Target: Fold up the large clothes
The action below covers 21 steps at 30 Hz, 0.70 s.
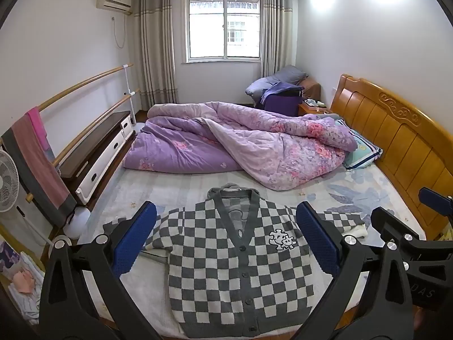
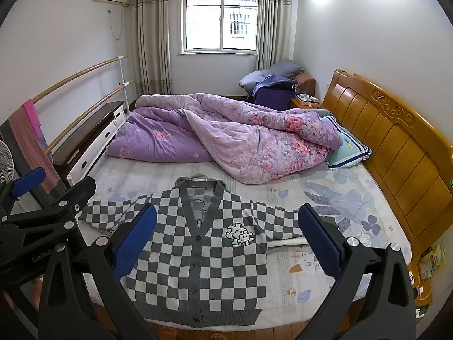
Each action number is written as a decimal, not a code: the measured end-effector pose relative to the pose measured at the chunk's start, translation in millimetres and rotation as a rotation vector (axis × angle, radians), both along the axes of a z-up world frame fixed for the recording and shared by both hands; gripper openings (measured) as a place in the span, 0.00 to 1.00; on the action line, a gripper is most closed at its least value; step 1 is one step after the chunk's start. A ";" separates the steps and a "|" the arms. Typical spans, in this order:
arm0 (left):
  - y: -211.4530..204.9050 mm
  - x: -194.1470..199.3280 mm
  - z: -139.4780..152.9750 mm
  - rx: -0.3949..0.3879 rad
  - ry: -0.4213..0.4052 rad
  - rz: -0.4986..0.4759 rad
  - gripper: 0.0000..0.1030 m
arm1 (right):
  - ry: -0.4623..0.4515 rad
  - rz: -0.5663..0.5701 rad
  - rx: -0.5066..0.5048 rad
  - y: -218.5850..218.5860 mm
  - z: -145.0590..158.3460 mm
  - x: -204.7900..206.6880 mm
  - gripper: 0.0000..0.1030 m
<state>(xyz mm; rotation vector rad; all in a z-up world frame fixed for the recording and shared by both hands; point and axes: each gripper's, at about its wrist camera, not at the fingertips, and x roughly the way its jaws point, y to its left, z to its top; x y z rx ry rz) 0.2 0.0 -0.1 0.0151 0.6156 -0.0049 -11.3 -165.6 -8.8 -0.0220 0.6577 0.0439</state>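
Both tongs, left gripper (image 1: 226, 238) and right gripper (image 2: 228, 240), spread wide and empty above checkered cardigan (image 1: 237, 260) lying flat, buttoned, on bed (image 1: 354, 195); probably soft, floppy knit, best pinched at sleeve cuffs.

A grey-and-white checkered knit cardigan (image 1: 237, 266) lies flat, buttoned, on the floral-sheeted bed (image 1: 354, 195), framed by the left gripper (image 1: 226, 240) with its blue-padded jaws spread wide.

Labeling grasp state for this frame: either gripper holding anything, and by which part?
Nothing held. Left gripper and right gripper are both open above the checkered cardigan, which lies flat, buttoned, on the bed.
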 end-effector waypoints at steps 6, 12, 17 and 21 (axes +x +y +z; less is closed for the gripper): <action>0.9 0.3 -0.2 -0.001 0.001 0.000 0.95 | -0.003 0.000 0.001 0.0 0.3 -0.2 0.93; 0.4 0.9 -0.4 0.002 -0.001 0.000 0.95 | -0.004 0.000 -0.004 1.4 2.1 -0.6 0.93; -0.1 0.0 -0.1 0.005 -0.004 0.000 0.95 | -0.004 -0.002 0.002 0.5 -0.7 -0.7 0.93; -0.1 0.2 -0.2 0.005 -0.003 0.000 0.95 | -0.004 -0.003 0.001 0.9 -1.3 -0.5 0.93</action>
